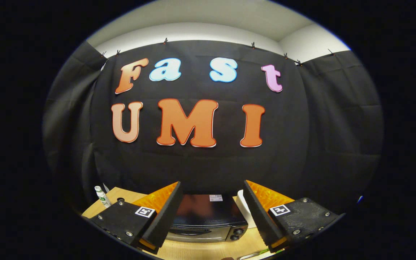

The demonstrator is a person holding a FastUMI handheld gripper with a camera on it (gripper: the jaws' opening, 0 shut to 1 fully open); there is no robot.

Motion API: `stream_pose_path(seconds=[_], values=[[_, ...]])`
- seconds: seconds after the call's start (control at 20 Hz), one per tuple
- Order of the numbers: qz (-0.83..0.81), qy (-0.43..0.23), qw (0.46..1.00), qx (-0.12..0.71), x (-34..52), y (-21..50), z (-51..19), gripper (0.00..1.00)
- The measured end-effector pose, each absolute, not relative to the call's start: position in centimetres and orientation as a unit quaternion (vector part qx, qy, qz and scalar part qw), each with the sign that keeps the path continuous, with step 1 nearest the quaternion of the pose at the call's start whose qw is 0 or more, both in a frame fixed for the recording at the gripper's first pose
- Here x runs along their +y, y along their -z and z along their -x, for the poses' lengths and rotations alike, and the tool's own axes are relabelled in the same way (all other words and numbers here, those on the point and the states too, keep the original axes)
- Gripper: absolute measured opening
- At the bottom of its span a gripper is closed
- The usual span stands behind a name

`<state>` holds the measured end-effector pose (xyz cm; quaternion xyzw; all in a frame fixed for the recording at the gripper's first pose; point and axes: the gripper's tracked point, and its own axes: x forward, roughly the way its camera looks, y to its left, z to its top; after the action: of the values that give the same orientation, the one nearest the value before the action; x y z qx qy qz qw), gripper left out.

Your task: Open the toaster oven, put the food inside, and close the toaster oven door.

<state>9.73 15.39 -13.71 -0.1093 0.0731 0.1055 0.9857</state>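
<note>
The gripper (211, 213) is held high above a wooden table (193, 249), its two fingers (164, 213) spread wide apart with nothing between them but open air. Below and beyond the fingers, seen through the gap between them, sits the toaster oven (208, 216) — a dark box with a glossy top that carries a small pale label near its far edge. Its door is shut, the metal front edge showing toward the near side, and two round knobs (236, 234) sit one above the other at the front's right end. Just right of the oven, partly hidden behind the right finger, stands a white object (243, 206) whose kind cannot be made out. Far to the left, at the table's far left corner, a small white bottle (102, 196) with a green label stands upright — well apart from the oven. At the near edge of the table, below the right finger, a bit of something green and metallic shows, too little to identify.
</note>
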Motion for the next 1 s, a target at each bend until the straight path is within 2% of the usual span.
stream_pose_path(seconds=[0.55,1.0], values=[[0.140,-0.121,0.963,0.195,17.8,29.9,-12.0,1.00],[0.087,-0.113,0.963,0.231,17.1,32.7,-10.4,1.00]])
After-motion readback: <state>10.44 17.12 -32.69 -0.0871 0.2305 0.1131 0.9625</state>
